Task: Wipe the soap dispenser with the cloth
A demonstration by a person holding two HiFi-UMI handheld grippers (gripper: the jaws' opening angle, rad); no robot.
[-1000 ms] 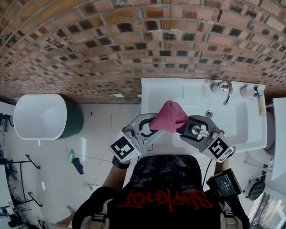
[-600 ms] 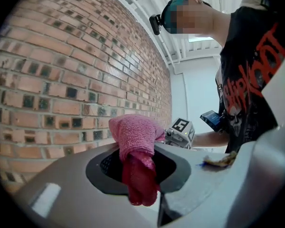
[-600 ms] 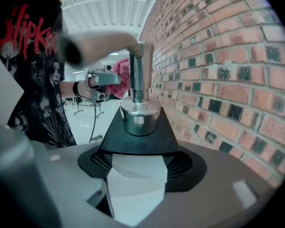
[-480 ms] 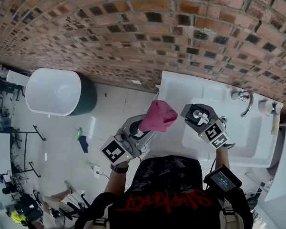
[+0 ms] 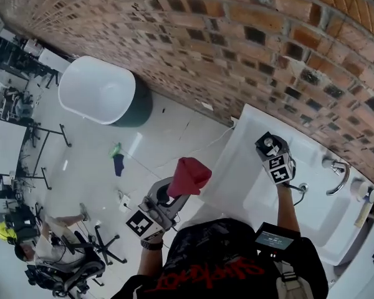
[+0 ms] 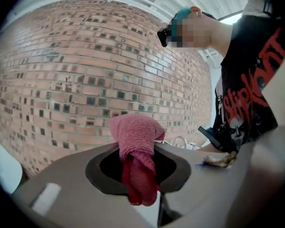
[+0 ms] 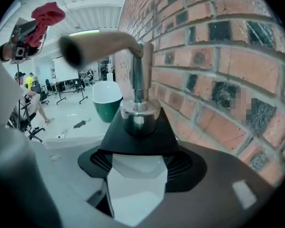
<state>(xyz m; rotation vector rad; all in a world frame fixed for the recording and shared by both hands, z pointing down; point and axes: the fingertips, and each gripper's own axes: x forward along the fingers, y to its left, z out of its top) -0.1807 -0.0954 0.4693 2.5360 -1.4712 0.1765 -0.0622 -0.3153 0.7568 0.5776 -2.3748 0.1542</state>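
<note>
Dispenser (image 7: pixel 137 141), rigid and probably slick, is clamped by its body in right tool (image 5: pixel 273 156); left tool (image 6: pixel 137 172) pinches soft cloth (image 6: pixel 134 133).

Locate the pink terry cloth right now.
In the head view the pink terry cloth is left of centre, clamped in the left gripper over the floor, apart from the chrome-pump soap dispenser held by the right gripper above the white sink.

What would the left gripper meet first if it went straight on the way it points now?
Beyond the cloth in its jaws, the left gripper faces the brick wall. That seems the first thing in its line, though the depth is unclear.
</note>
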